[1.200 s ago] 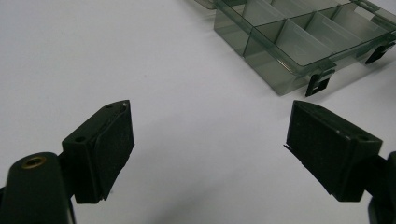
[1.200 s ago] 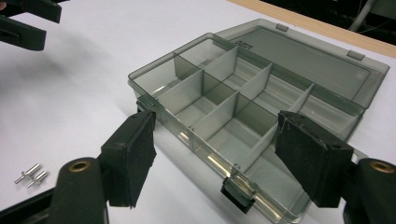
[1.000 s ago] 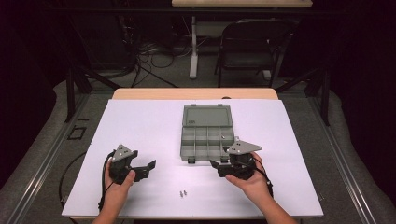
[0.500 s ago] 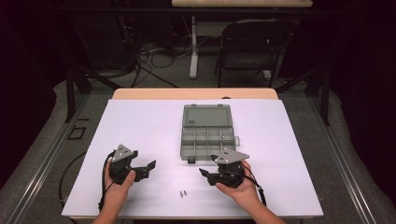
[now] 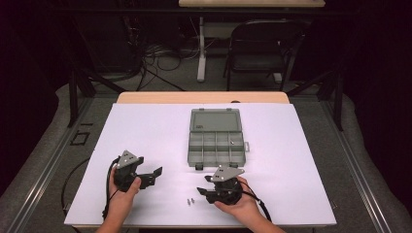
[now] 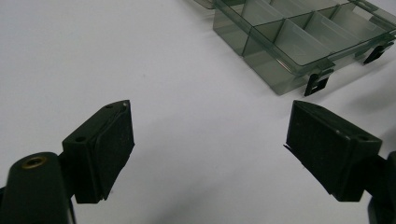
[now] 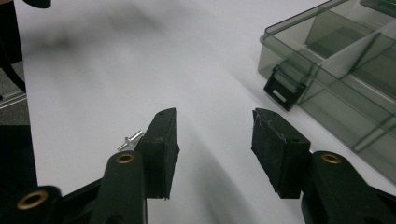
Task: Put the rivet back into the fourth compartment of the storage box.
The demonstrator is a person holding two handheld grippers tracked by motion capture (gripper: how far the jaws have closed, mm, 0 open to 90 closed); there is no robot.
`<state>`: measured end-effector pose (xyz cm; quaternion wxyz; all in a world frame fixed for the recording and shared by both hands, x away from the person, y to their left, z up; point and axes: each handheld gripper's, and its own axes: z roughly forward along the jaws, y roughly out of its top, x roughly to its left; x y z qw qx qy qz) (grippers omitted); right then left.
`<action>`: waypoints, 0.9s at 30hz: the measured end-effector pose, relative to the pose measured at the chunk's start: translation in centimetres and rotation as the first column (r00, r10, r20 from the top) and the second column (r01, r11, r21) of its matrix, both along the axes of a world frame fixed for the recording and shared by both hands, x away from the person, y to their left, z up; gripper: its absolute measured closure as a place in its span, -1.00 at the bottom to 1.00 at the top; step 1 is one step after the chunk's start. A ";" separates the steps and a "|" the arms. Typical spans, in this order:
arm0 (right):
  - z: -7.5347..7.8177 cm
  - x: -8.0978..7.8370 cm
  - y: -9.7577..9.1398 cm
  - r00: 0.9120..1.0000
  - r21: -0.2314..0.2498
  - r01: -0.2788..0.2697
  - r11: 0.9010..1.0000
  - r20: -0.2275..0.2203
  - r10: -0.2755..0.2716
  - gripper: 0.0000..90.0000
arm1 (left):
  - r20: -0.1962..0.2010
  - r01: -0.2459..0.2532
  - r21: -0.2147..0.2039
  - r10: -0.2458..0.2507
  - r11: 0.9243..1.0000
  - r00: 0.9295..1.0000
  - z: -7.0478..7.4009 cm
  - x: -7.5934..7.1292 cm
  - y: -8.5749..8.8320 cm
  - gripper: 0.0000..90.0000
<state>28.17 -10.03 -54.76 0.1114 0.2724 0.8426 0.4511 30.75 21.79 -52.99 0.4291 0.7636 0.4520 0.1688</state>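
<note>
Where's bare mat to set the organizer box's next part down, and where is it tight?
Free: the wide white mat left of the open organizer box, and the strip right of it to the mat edge. Crowded: the near edge, where two small metal pins lie between the left gripper and the right gripper, just below the box latches.

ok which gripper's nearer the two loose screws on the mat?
Right. The right gripper sits just beside the screws, jaws open toward them. The left gripper is farther off, up and to their left.
</note>
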 end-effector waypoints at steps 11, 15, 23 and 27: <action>-0.5 -0.3 0.7 0.998 0.007 -0.046 0.999 -0.039 0.046 0.45 | -0.005 0.004 0.002 -0.004 1.000 1.000 -0.1 0.0 0.0 -0.66; -0.7 -0.6 1.1 0.996 -0.015 -0.069 0.997 -0.053 0.068 0.50 | -0.005 0.005 0.002 -0.005 1.000 1.000 -0.1 0.1 0.0 -0.66; -1.0 -0.9 2.1 0.988 -0.021 -0.127 0.992 -0.090 0.124 0.57 | -0.006 0.005 0.001 -0.005 1.000 1.000 -0.1 0.1 0.0 -0.66; -1.2 -1.1 2.5 0.987 -0.038 -0.136 0.990 -0.091 0.132 0.59 | -0.006 0.004 0.000 -0.004 1.000 1.000 -0.1 0.1 0.1 -0.66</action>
